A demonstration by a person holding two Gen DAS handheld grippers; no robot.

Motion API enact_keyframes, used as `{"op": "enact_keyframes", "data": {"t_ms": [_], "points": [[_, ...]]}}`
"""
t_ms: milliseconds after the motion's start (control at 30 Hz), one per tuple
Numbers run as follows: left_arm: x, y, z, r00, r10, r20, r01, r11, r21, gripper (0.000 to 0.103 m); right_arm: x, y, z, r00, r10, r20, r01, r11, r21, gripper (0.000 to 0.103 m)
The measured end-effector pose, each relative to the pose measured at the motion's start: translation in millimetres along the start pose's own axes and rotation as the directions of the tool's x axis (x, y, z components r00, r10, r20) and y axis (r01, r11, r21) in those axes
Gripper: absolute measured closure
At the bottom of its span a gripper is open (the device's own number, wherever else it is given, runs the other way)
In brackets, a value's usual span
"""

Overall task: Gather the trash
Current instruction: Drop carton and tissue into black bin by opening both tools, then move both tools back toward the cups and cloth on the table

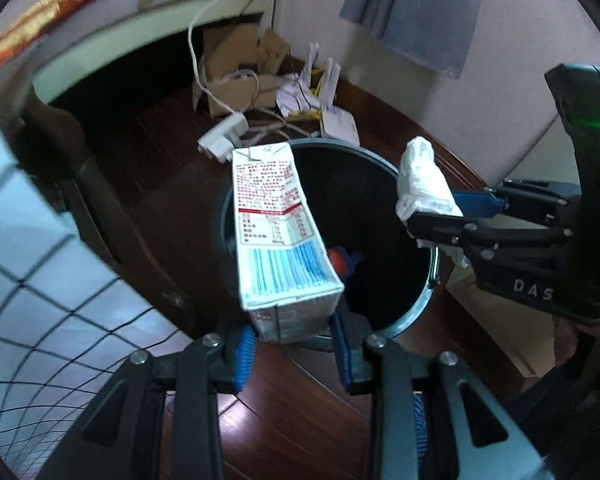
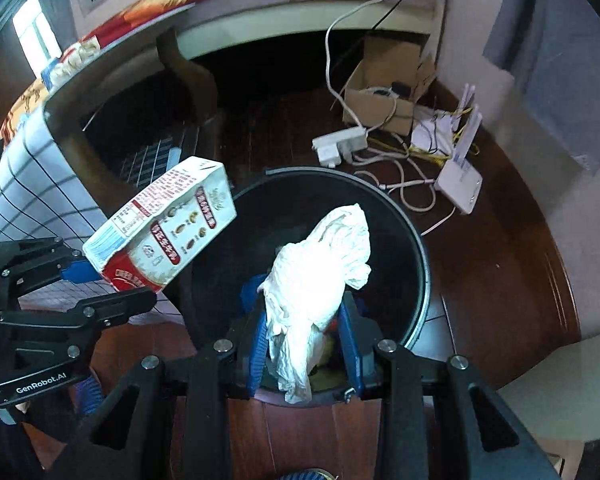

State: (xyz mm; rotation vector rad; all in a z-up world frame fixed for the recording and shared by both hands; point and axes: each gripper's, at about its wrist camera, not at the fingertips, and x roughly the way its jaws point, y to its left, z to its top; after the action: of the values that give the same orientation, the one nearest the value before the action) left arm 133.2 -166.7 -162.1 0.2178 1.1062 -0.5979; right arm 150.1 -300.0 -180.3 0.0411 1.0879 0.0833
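Note:
My left gripper (image 1: 294, 344) is shut on a white drink carton (image 1: 278, 236) with red print and a blue barcode, holding it over the near left rim of a round black trash bin (image 1: 384, 184). My right gripper (image 2: 306, 344) is shut on a crumpled white tissue (image 2: 320, 276) and holds it above the bin's open mouth (image 2: 414, 240). The carton also shows in the right wrist view (image 2: 164, 232), held by the left gripper (image 2: 112, 284). The tissue also shows in the left wrist view (image 1: 424, 184), in the right gripper (image 1: 440, 212). Red and blue trash (image 1: 342, 260) lies at the bin's bottom.
Dark wooden floor (image 2: 500, 272). Behind the bin lie a white power strip (image 2: 340, 146), a white router (image 2: 462, 184), tangled cables and an open cardboard box (image 2: 384, 96). A dark wooden chair (image 2: 188, 80) and a checked cloth (image 1: 40, 280) stand at the left. A wall stands at the right.

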Motion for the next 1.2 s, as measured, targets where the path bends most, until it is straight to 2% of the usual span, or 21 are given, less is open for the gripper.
{"op": "enact_keyframes", "data": {"t_ms": [133,167,200,233,267,300,367,533,867,1000,1200], "points": [[16.2,0.6,6.1,1.000,-0.013,-0.024,0.013,1.000,-0.012,0.067,21.3,-2.3,2.6,0.999,0.026,-0.045,-0.027,0.999,-0.018,0.066],[20.1,1.7,6.8,1.000,-0.012,-0.024,0.012,1.000,-0.015,0.055,30.0,-3.6,1.9,0.997,0.045,-0.068,-0.046,0.999,-0.024,0.065],[24.4,0.3,7.0,1.000,0.005,-0.026,-0.006,1.000,-0.005,0.042,35.5,-2.9,0.3,0.995,0.055,-0.085,-0.058,0.998,-0.032,0.052],[26.7,2.4,8.2,0.999,0.039,-0.018,-0.039,0.999,0.001,0.021,45.6,-3.4,-3.1,0.993,0.011,-0.115,-0.018,0.998,-0.059,0.017],[23.9,5.1,5.9,0.996,0.085,0.012,-0.085,0.996,-0.011,0.012,50.9,-5.0,-5.6,0.991,-0.057,-0.121,0.048,0.996,-0.076,0.003],[22.5,8.3,4.2,0.995,0.096,0.022,-0.095,0.995,-0.026,0.009,51.9,-8.3,-9.7,0.987,-0.112,-0.113,0.103,0.991,-0.085,0.000],[23.1,14.3,-0.9,0.994,0.107,0.010,-0.107,0.993,-0.052,0.003,48.7,-16.8,-15.3,0.985,-0.129,-0.112,0.124,0.991,-0.054,0.000],[26.1,17.6,-10.0,0.990,0.137,-0.014,-0.138,0.989,-0.057,0.001,35.8,-17.9,-17.9,0.978,-0.198,-0.066,0.194,0.979,-0.062,0.000],[-0.3,11.7,-13.5,0.987,0.155,0.038,-0.152,0.986,-0.073,0.001,14.9,-3.9,-13.5,0.973,-0.232,-0.024,0.229,0.970,-0.088,0.000],[-13.2,12.8,-16.5,0.984,0.170,0.057,-0.165,0.982,-0.088,0.000,-4.5,3.0,-11.2,0.966,-0.258,0.011,0.258,0.961,-0.100,0.000],[-48.7,17.1,-24.5,0.974,0.195,0.116,-0.182,0.977,-0.111,0.000,-38.1,16.3,-7.0,0.966,-0.250,0.074,0.256,0.961,-0.103,0.000]]}}
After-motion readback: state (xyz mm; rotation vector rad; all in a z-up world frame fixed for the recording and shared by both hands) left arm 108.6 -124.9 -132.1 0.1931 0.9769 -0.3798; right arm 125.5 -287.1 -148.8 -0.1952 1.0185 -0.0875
